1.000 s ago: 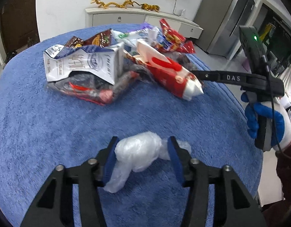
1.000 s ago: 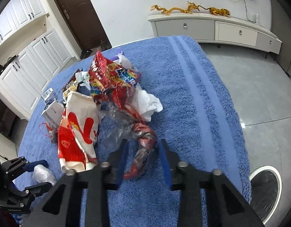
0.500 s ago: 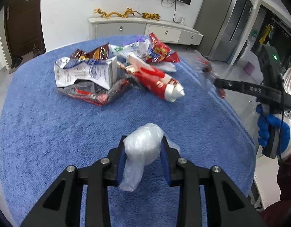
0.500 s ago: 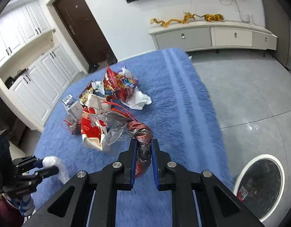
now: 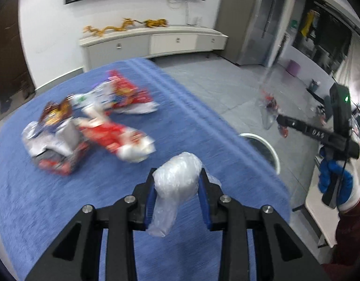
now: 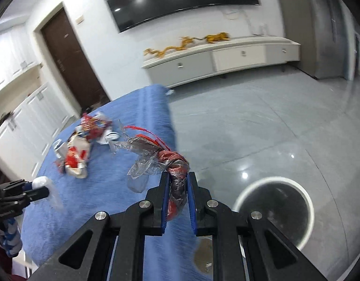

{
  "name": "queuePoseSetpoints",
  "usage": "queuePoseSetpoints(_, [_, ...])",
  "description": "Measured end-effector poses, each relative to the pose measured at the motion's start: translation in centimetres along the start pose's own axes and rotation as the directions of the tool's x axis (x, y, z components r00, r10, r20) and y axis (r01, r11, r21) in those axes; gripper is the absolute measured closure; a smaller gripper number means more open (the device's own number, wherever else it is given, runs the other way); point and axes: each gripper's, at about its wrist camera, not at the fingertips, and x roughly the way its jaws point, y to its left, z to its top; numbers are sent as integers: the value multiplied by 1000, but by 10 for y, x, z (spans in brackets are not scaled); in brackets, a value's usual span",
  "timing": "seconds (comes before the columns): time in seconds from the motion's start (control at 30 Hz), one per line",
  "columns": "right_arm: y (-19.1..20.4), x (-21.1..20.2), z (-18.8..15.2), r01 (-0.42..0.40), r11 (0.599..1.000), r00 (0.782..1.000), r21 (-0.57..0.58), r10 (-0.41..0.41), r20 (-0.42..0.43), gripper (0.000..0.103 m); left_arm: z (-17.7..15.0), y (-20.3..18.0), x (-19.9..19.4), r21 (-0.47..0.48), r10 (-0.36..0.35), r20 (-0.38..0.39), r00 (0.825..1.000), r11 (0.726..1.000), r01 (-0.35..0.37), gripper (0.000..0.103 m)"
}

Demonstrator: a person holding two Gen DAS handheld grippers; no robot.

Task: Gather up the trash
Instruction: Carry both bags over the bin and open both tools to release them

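Left of the white bin [image 6: 272, 210] that stands on the grey floor, the blue towel [image 5: 63, 187] covers a table, and on its far part lies the heap of wrappers [image 5: 91, 126]; it is blurred, so I can only make out red, white and silver packets. Nearer than the heap and left of the bin, the left gripper [image 5: 177, 196] is clamped on a crumpled clear plastic wad [image 5: 175, 187], raised above the towel; its jaws were closing a moment ago. The lower end of the wad hangs down between the fingers. Almost above the bin, at the towel's edge, the right gripper [image 6: 176, 195] is closed tightly on a twisted red and clear wrapper [image 6: 161, 157], whose loose end trails toward the heap. The bin's inside is dark and hard to read.
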Motion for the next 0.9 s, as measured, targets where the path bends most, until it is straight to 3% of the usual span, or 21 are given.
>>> queuePoseSetpoints(0.2, [-71,-9,-21,92,985,996,146,-93,-6,89,40,-70,43,88,-90,-64,994,992,95,72])
queuePoseSetpoints(0.43, [-140,1,-55,204,944,978,260,-188,-85,89,83,-160,124,147,-175,-187,967,968,204,70])
queuePoseSetpoints(0.77, [-209,51,-98,288,874,952,392,-216,-218,87,106,-241,267,108,-144,-377,915,974,197,69])
queuePoseSetpoints(0.87, [-216,58,-103,298,864,948,406,-216,-235,76,101,-250,290,95,-133,-401,906,978,186,62])
queuePoseSetpoints(0.9, [-218,60,-106,306,861,944,406,-221,-243,66,97,-250,294,95,-135,-405,904,978,188,61])
